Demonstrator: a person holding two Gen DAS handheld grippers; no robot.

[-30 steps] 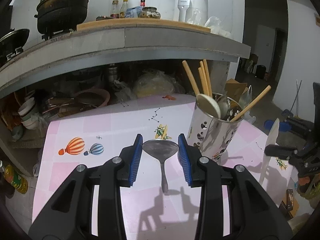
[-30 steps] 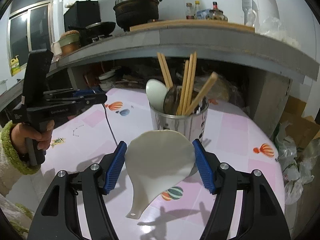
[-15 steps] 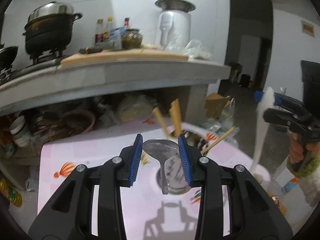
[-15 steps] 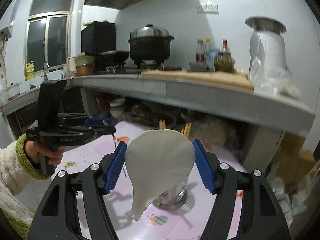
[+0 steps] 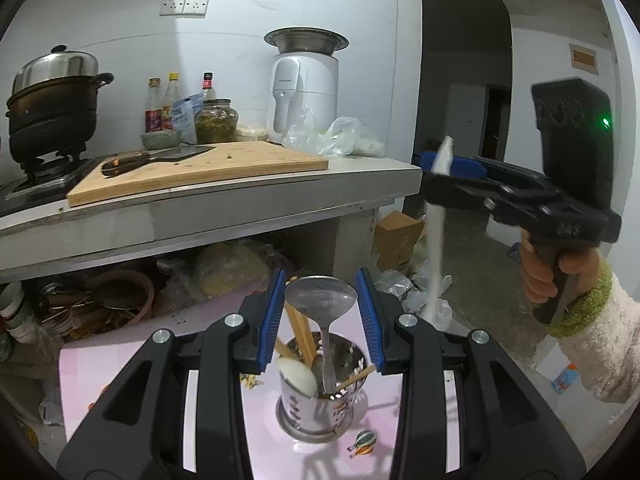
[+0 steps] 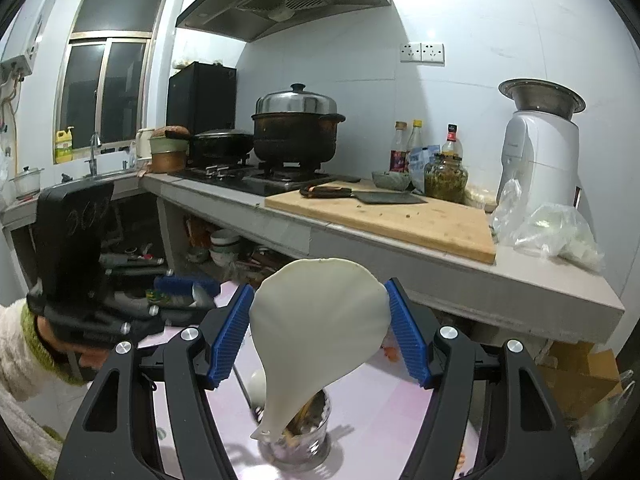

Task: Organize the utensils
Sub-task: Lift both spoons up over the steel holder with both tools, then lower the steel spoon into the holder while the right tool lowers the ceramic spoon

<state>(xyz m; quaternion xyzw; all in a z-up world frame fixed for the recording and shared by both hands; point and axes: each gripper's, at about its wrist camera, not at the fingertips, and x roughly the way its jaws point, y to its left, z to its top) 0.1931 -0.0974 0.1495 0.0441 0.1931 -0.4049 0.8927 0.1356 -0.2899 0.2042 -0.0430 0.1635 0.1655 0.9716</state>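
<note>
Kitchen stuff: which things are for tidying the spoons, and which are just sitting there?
For the job:
metal spoon
white rice paddle
steel utensil holder
chopsticks

Just sitting there:
cutting board
cleaver
pot
sauce bottles

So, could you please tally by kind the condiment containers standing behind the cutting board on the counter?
Bottles: 3
Glass jar: 1
Small bowl: 1
Blue packet: 1
Total: 6
</note>
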